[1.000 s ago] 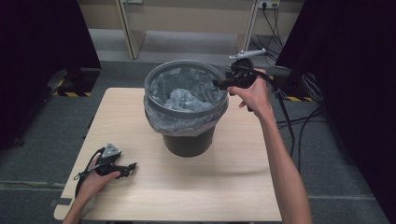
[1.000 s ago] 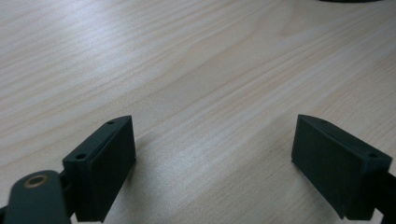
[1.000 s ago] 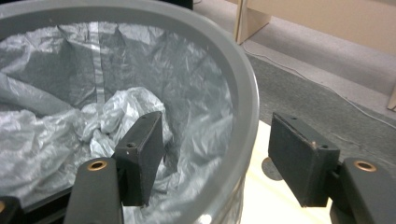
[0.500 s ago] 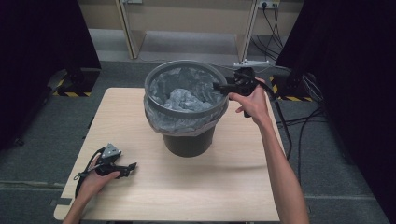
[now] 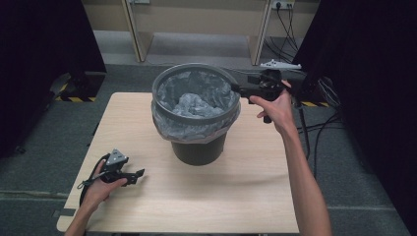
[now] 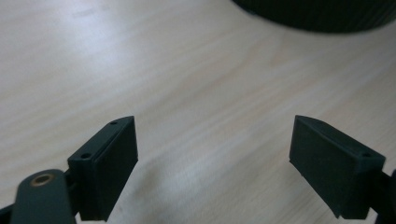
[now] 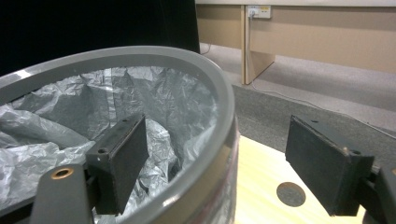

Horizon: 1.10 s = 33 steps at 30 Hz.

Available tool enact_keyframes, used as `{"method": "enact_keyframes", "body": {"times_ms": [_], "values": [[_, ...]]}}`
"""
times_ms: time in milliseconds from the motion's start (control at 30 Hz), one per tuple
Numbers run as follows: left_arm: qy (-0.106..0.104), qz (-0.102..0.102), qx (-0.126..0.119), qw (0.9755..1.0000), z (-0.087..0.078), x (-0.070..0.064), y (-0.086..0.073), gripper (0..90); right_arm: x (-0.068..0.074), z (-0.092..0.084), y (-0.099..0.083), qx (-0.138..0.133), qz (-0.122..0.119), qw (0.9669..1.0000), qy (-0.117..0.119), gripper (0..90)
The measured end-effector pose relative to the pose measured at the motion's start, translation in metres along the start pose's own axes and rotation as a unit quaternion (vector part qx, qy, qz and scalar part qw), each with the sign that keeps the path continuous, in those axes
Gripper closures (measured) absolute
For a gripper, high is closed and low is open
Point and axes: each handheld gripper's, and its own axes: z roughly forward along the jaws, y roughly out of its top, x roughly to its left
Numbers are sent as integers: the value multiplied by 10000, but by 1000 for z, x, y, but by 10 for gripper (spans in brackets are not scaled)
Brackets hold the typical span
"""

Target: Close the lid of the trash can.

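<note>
A dark grey bin lined with a crinkled silver-grey bag stands in the middle of the wooden table. My right gripper is held at the bin's right rim. In the right gripper view its jaws have just been opening and now straddle the rim, one pad inside over the bag, one outside, neither pressing. My left gripper rests on the table at the front left. It is open over bare wood, with the bin's base ahead.
Cables trail over the floor right of the table. Dark curtains hang on both sides, and wooden furniture legs stand beyond the far edge. A small round hole marks the tabletop near the bin.
My right hand has shifted a little to the right at the bin's rim. The left hand and its gripper have stayed put on the table.
</note>
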Motion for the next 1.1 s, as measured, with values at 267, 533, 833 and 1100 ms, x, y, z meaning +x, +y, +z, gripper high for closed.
{"method": "enact_keyframes", "body": {"times_ms": [267,533,833,1100], "values": [[-146,-298,-775,9964,-34,-3,48,147,-4,-3,-9,50,-2,10000,13,202],[-457,-274,-1326,9897,-60,-4,105,147,-3,4,-12,131,-10,9999,54,204],[-843,-386,-1748,9802,-82,0,160,146,-4,6,-12,169,14,9998,44,202],[-884,-457,-2034,9740,-94,1,197,146,-4,8,-12,180,19,9998,74,198]]}}
